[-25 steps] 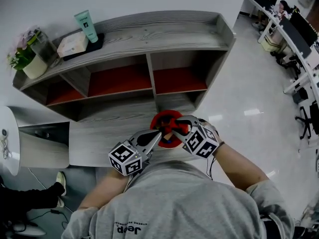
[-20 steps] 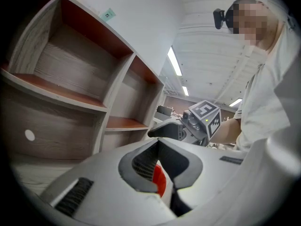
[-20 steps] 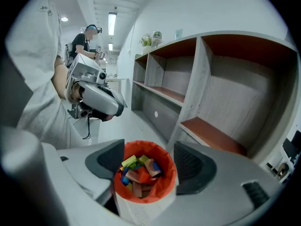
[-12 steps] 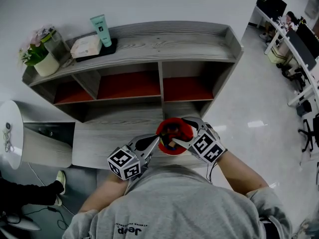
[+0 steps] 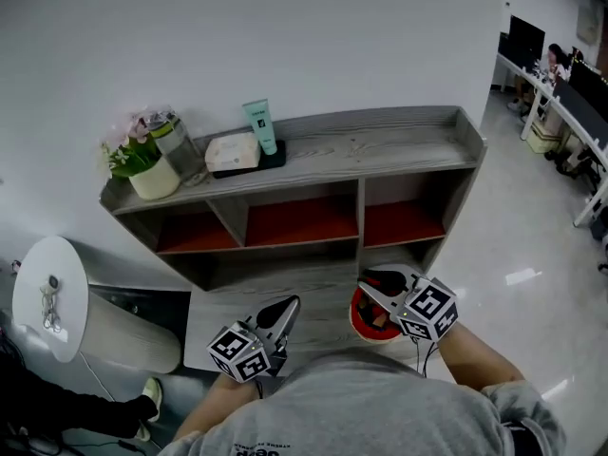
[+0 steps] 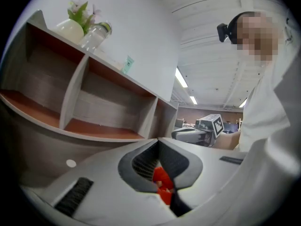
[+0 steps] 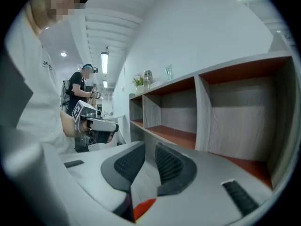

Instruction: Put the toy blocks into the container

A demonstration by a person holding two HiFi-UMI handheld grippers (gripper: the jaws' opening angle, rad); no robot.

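The red container [image 5: 369, 319] stands near the front edge of the grey desk [image 5: 313, 293]. My right gripper [image 5: 370, 281] lies over its top. In the right gripper view my right gripper [image 7: 150, 149] has its jaws a narrow gap apart, with the container's red rim [image 7: 143, 207] wedged low between them. My left gripper [image 5: 281, 310] hovers left of the container, apart from it. In the left gripper view my left gripper [image 6: 158, 145] is shut on a red block [image 6: 162, 183]. The blocks inside the container are hidden.
A grey shelf unit [image 5: 313, 160] with red-backed cubbies rises behind the desk. On its top stand a plant pot [image 5: 142, 169], a flat box [image 5: 233, 150] and a green tube [image 5: 256, 126]. A white round table [image 5: 52, 297] is at the left.
The head view has pulled back and up. My left gripper drew away to the left of the container with the red block. My right jaws narrowed from wide around the container to a thin gap.
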